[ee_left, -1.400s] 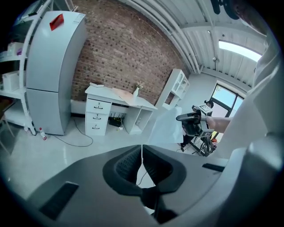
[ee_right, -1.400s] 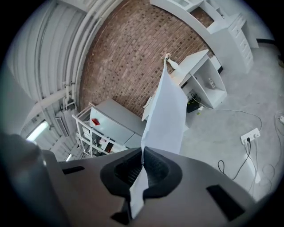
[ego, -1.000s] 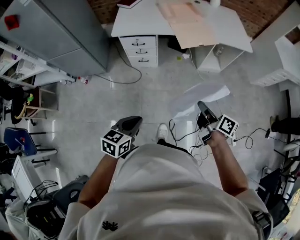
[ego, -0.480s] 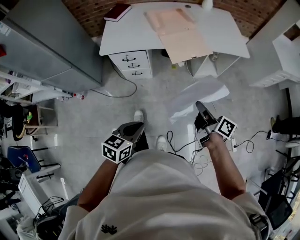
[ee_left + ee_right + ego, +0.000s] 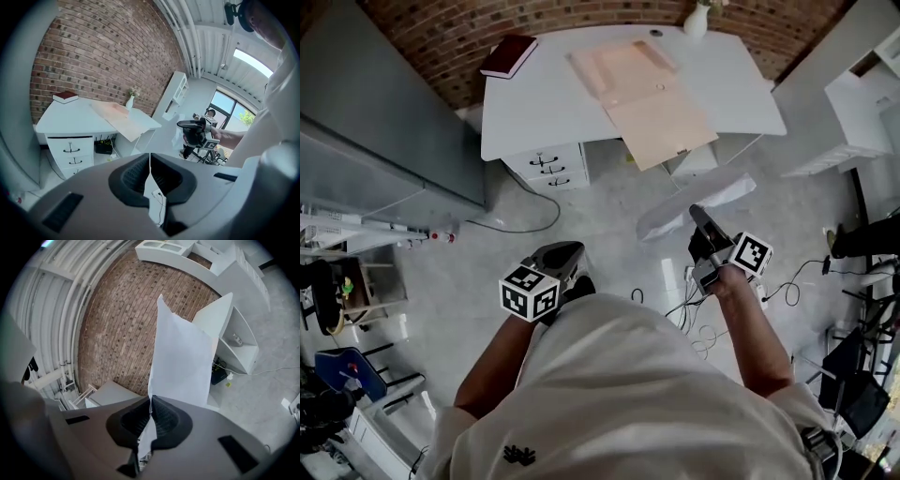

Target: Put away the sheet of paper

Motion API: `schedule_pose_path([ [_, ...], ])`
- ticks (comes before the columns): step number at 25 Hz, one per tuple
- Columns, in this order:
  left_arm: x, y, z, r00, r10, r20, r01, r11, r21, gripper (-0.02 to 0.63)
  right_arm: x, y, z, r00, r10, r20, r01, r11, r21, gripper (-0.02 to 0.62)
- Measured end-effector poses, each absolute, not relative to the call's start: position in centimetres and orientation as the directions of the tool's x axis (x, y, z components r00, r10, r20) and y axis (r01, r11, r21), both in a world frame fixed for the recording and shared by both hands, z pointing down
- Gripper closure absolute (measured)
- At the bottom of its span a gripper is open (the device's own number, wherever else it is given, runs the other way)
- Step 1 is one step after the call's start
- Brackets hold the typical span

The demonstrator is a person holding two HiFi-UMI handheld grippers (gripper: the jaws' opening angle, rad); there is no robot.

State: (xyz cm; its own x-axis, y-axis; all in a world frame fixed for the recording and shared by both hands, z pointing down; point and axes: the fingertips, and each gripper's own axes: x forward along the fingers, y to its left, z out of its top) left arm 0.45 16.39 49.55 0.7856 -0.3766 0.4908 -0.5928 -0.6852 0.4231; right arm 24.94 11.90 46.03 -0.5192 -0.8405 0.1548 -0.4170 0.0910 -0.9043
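Head view looks down on a white desk (image 5: 534, 103) at upper centre, with a tan board (image 5: 642, 94) lying across it. Right of centre, the sheet of paper (image 5: 712, 199) is held above the floor, pinched at one edge by the right gripper (image 5: 697, 214). At lower left of it, the left gripper (image 5: 561, 253) has its jaws pressed together on nothing. A dark red book (image 5: 508, 54) lies on the desk's upper left corner.

Daylight comes in through the window (image 5: 251, 60), blown out white in the left gripper view. In the head view the room looks evenly lit but a bit dull, with soft shadow under the worktop (image 5: 544, 103). Both gripper views bulge and go dark at the corners, and their near foreground is blurred. The sheet (image 5: 183, 352) shows pale and fairly sharp.
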Motion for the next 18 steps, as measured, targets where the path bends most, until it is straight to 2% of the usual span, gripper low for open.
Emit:
schedule_pose_path([
  [12,-7.1,0.8,50.1,0.795,-0.349,0.496,-0.566,-0.722,0.399,0.578,22.4,-6.3,44.1,-0.423,-0.898,0.117,-0.445,0.093,-0.891,0.568],
  [18,-7.0,-4.9,50.6,0.788,-0.361,0.500,-0.584,-0.694,0.420,0.578,23.6,-13.1,45.4,-0.414,-0.901,0.130,-0.419,0.062,-0.906,0.568],
])
